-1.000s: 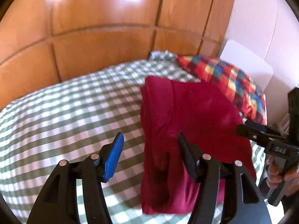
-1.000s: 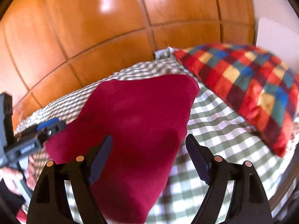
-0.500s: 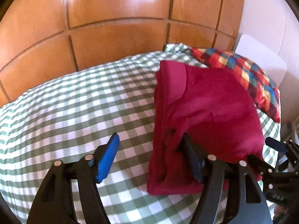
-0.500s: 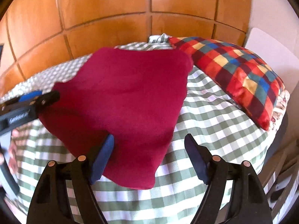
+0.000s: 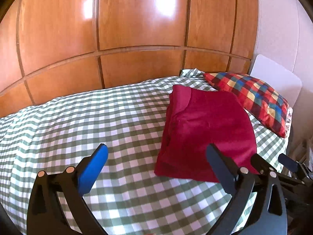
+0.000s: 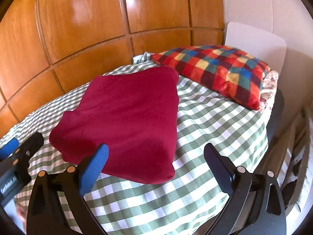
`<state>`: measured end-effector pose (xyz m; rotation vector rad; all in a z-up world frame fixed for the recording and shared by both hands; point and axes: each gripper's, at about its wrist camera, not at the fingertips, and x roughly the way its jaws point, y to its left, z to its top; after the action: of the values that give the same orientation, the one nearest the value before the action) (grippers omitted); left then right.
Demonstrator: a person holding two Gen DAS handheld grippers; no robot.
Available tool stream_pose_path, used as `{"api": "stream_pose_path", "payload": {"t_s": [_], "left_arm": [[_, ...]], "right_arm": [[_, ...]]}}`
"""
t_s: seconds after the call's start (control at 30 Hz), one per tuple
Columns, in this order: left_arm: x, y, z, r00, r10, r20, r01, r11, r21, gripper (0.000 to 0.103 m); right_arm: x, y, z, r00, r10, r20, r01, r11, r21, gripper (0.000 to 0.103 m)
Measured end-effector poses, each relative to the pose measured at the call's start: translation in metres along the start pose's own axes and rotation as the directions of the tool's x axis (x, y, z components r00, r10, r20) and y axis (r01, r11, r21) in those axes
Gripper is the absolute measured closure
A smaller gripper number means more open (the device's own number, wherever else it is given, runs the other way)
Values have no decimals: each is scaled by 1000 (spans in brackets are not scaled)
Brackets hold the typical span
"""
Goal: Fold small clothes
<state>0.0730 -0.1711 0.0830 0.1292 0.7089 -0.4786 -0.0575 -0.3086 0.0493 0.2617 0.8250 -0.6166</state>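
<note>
A dark red garment (image 5: 207,135) lies folded into a rough rectangle on the green-checked bed cover (image 5: 88,127); it also shows in the right wrist view (image 6: 127,117). My left gripper (image 5: 156,166) is open and empty, held back above the cover to the near left of the garment. My right gripper (image 6: 155,162) is open and empty, just short of the garment's near edge. The right gripper shows at the lower right of the left wrist view (image 5: 293,168), and the left gripper at the lower left of the right wrist view (image 6: 17,152).
A checked red, blue and yellow pillow (image 6: 215,72) lies beyond the garment by a white headboard (image 6: 256,43). A wooden panelled wall (image 5: 127,39) runs along the far side of the bed. The bed's edge (image 6: 273,129) drops off on the right.
Both grippers have drawn back and up from the garment, which now lies farther off and free of the left gripper's fingers. The garment rests folded on the cover.
</note>
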Motion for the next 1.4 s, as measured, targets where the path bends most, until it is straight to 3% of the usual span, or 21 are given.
{"api": "stream_pose_path", "payload": {"t_s": [0.3, 0.5, 0.7, 1.4], "left_arm": [[-22, 8, -10, 999, 21, 25, -20, 999, -25, 3], [-22, 13, -10, 999, 40, 16, -39, 997, -64, 2], [-24, 17, -14, 994, 107, 32, -105, 992, -64, 2], [-22, 22, -21, 992, 121, 31, -119, 990, -74, 2]], "right_arm": [[-12, 9, 3, 998, -46, 46, 47, 999, -14, 5], [-14, 19, 2, 999, -11, 41, 12, 999, -43, 5], [-12, 21, 1, 999, -6, 35, 8, 999, -47, 5], [-15, 21, 1, 998, -23, 56, 25, 999, -38, 5]]}}
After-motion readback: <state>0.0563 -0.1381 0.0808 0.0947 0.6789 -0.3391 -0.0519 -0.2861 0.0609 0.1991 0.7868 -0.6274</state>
